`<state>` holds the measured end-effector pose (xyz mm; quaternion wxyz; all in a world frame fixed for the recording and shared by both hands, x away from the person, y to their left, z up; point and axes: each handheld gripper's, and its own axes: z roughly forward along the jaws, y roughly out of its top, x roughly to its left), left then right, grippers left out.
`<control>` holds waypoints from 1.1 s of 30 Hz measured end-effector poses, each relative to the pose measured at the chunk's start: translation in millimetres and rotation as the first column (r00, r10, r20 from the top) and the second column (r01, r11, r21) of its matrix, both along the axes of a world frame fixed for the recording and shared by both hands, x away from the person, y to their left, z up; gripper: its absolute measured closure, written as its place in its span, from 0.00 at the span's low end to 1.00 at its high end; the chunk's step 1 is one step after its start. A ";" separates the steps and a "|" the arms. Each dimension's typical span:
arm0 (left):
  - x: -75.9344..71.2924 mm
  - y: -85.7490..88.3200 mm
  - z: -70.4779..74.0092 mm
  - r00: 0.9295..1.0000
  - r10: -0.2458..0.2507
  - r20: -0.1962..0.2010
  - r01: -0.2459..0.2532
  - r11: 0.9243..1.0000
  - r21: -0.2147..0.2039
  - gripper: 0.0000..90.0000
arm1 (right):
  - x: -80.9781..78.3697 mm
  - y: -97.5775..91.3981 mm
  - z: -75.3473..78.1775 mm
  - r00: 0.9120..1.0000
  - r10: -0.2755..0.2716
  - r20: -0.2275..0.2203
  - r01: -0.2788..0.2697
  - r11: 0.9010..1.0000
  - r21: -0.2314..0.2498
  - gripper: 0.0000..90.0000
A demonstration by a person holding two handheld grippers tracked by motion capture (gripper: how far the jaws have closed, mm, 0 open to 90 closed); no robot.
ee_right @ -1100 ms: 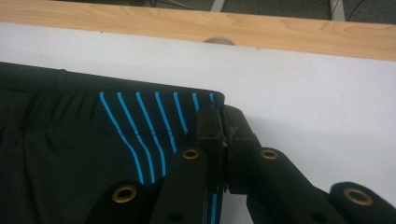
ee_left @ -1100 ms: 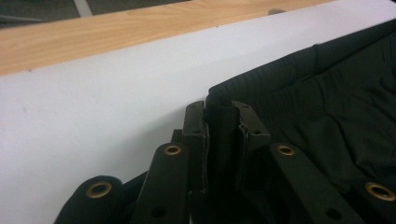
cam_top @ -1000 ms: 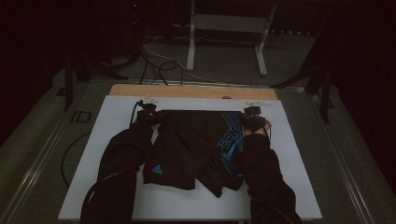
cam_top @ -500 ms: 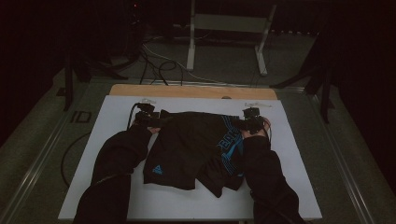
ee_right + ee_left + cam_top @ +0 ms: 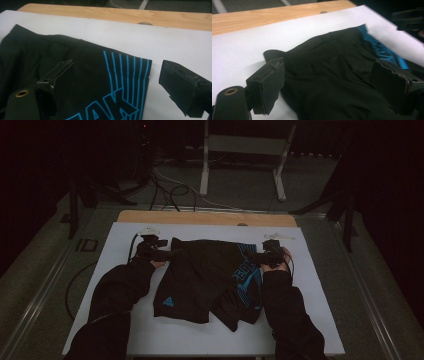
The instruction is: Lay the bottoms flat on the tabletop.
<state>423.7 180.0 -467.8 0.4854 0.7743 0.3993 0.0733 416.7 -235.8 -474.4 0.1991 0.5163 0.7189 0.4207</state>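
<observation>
A pair of black shorts [image 5: 210, 275] with blue print lies flat on the white sheet [image 5: 125, 245], waist edge toward the far side. My left gripper [image 5: 167, 254] is at the far left corner of the shorts. Its jaws have just been opening and stand wide in the left gripper view [image 5: 329, 80], with the shorts [image 5: 332, 62] lying loose between them. My right gripper [image 5: 255, 256] is at the far right corner, also just opened [image 5: 117, 77]. The blue-striped corner of the shorts [image 5: 125, 72] lies under the gap, and neither pad presses on it.
A bare wooden strip [image 5: 210, 217] runs along the table's far edge beyond the white sheet. A metal stand [image 5: 240, 160] and cables [image 5: 170, 190] sit on the floor behind the table. The person's dark sleeves [image 5: 120, 290] rest over the near half of the sheet.
Both grippers have opened and let go of the far corners of the shorts. The left hand has shifted and lifted a little, while the right hand stayed about where it was.
</observation>
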 end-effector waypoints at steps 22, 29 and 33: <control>-128.7 50.8 29.0 0.967 -0.193 0.167 0.204 0.978 -0.050 0.15 | -78.8 25.6 32.8 0.971 0.212 0.113 -0.212 0.977 -0.012 0.12; -159.4 48.2 5.1 0.960 -0.250 0.128 0.254 0.967 -0.017 0.16 | -112.4 51.9 30.2 0.939 0.315 0.136 -0.321 0.947 0.020 0.11; -172.4 47.7 -9.0 0.957 -0.273 0.101 0.272 0.962 0.026 0.16 | -133.1 65.2 28.6 0.922 0.357 0.149 -0.361 0.932 0.006 0.16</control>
